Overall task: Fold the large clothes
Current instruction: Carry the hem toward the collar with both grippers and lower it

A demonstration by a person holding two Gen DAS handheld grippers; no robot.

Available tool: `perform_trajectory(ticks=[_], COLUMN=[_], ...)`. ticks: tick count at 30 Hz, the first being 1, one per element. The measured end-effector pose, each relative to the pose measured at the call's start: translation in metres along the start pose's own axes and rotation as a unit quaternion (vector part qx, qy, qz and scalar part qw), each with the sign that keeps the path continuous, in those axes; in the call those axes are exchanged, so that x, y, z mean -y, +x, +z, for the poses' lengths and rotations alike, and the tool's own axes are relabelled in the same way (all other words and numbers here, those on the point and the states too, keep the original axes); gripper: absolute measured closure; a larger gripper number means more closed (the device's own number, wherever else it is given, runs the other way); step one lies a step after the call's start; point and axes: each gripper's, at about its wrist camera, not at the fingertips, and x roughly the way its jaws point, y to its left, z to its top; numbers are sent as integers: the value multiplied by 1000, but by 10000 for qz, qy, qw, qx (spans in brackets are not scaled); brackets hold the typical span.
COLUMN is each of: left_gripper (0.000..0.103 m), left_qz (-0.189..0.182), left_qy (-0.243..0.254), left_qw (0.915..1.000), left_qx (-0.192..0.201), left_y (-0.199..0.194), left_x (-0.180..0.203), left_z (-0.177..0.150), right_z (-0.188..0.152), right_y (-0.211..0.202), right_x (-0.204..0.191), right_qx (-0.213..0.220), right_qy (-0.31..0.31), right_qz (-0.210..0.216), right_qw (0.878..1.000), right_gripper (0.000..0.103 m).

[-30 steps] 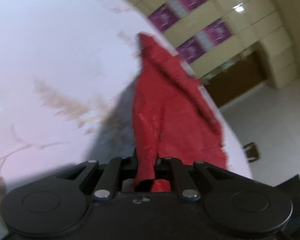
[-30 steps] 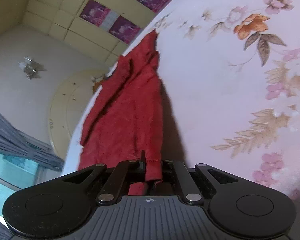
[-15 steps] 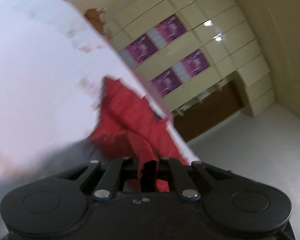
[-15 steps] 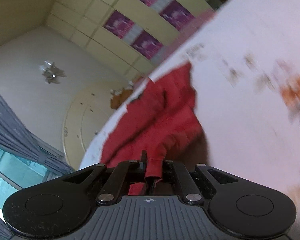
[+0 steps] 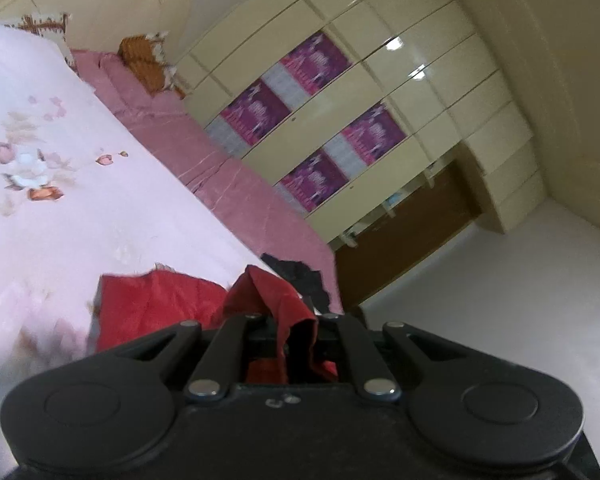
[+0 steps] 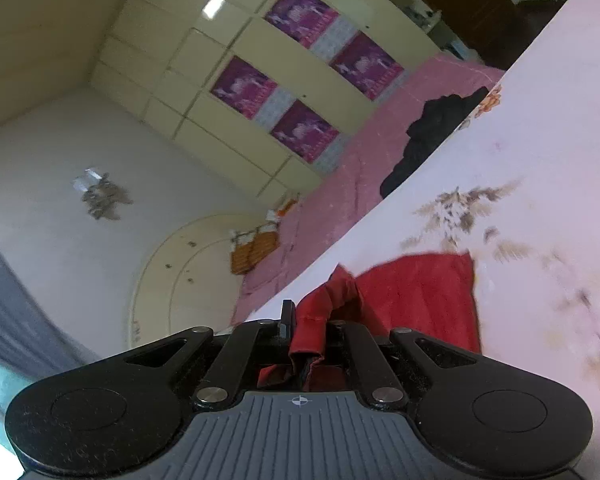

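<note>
A red garment [image 5: 156, 308] lies bunched on the pale floral bedspread [image 5: 60, 200], just in front of both grippers. My left gripper [image 5: 292, 332] is shut on a fold of the red garment, which rises between its fingers. My right gripper [image 6: 306, 336] is shut on another edge of the same red garment [image 6: 416, 296], whose flat part spreads to the right on the bedspread [image 6: 540, 200]. Most of the garment is hidden below the gripper bodies.
A dark garment [image 6: 424, 140] lies at the bed's edge on the pink sheet [image 6: 340, 184]; it also shows in the left wrist view [image 5: 300, 276]. Cream wardrobes with purple panels [image 5: 340, 128] stand beyond. Orange pillows [image 5: 140, 56] sit by the headboard. White floor [image 5: 500, 300] lies to the right.
Both grippers have swung forward along the bed with the red garment held. The garment, stretched out long before, is now folded short and bunched close to the grippers.
</note>
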Motion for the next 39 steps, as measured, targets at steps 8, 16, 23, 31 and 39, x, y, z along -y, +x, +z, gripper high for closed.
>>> perform_trajectory(ticks=[8, 16, 23, 31, 39], left_gripper=[81, 19, 55, 96, 96], left_qz=[244, 552, 992, 758, 853], left_qy=[-51, 119, 1044, 2086, 2801], left_qw=[9985, 9960, 9720, 9672, 9537], left_qx=[-492, -689, -1857, -1237, -684], left_y=[105, 129, 177, 166, 187], left_x=[-50, -83, -87, -55, -25], left_z=[25, 34, 24, 25, 29], right_z=[34, 33, 22, 17, 19], right_y=[109, 143, 190, 194, 207], right_x=[44, 73, 88, 60, 40], right_qx=[-174, -148, -873, -530, -22], right_qy=[136, -589, -1284, -2361, -2873], right_qz=[-499, -1268, -1744, -1714, -1743], right_qw=[9985, 9901, 9723, 9550, 9418], right_gripper=[96, 24, 45, 101, 101])
